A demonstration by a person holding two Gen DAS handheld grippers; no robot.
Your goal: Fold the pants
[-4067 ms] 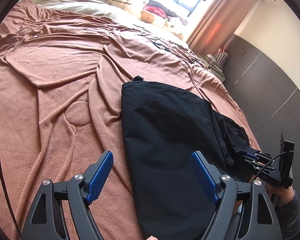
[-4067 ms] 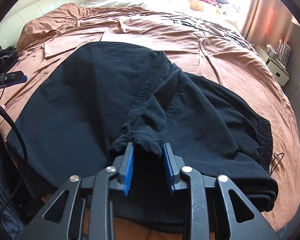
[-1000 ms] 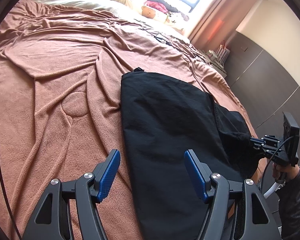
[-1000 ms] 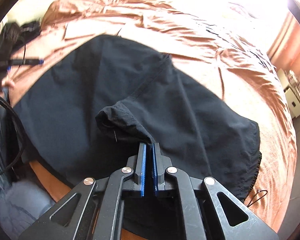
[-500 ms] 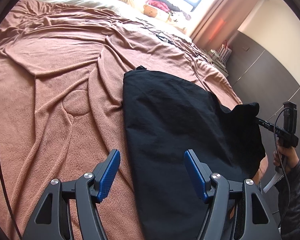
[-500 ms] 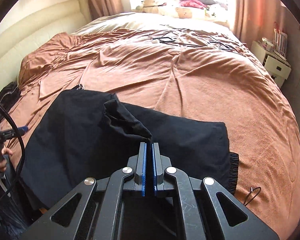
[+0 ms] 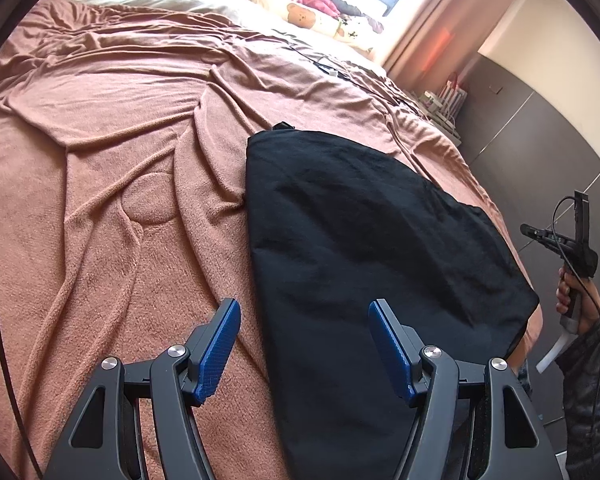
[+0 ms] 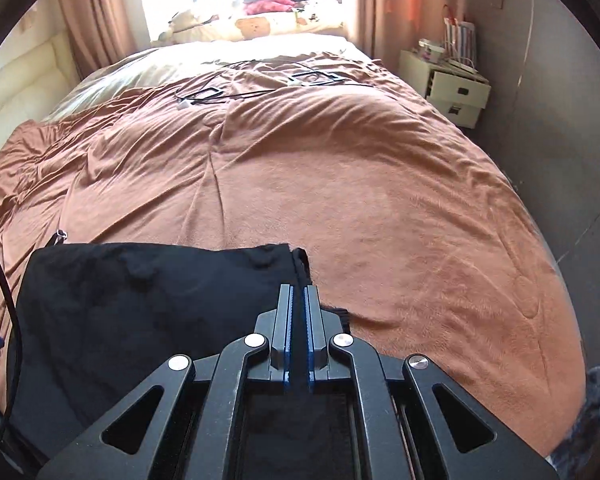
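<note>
The black pants (image 7: 364, 248) lie folded into 1 flat panel on the brown blanket (image 7: 112, 152) that covers the bed, near the bed's near right edge in the left wrist view. A small dark tab shows at the panel's far corner. In the right wrist view the pants (image 8: 148, 304) fill the lower left, their far edge running straight across the blanket (image 8: 380, 208).

The left gripper (image 7: 304, 344) is held above the near left edge of the pants. Its jaws stand apart and nothing is between the 2 blue pads (image 7: 219, 346); 1 pad is over the blanket, the other over the black cloth.

The right gripper (image 8: 296, 320) is clenched: its 2 blue pads sit close together with only a thin gap. No cloth can be made out between them. It is over the right corner of the pants, where a thin fold of hem stands up just beyond its tips. In the left wrist view the same gripper (image 7: 556, 240) is seen off the right edge of the bed, apart from the pants, carried by a hand (image 7: 576, 296) in a dark sleeve.

Black cables (image 8: 260, 84) lie on the far part of the blanket. A white nightstand (image 8: 452, 88) stands beside the bed at the right.
</note>
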